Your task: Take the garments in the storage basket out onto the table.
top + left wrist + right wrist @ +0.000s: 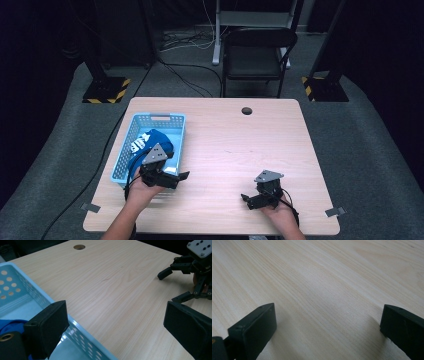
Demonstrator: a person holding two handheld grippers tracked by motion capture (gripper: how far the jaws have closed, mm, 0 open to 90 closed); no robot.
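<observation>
Your left tool (pixel 176 176), jaws released and empty, sits at the basket's (pixel 176 134) near-right edge; the blue cloth (pixel 151 145) lies just far-left of it. Your right tool (pixel 248 199), also released, is well apart.

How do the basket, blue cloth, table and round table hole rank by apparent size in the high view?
1. Table, largest by far.
2. Basket.
3. Blue cloth, lying inside the basket and partly hidden by the left gripper, so its full extent is unsure.
4. Hole, smallest.
</observation>
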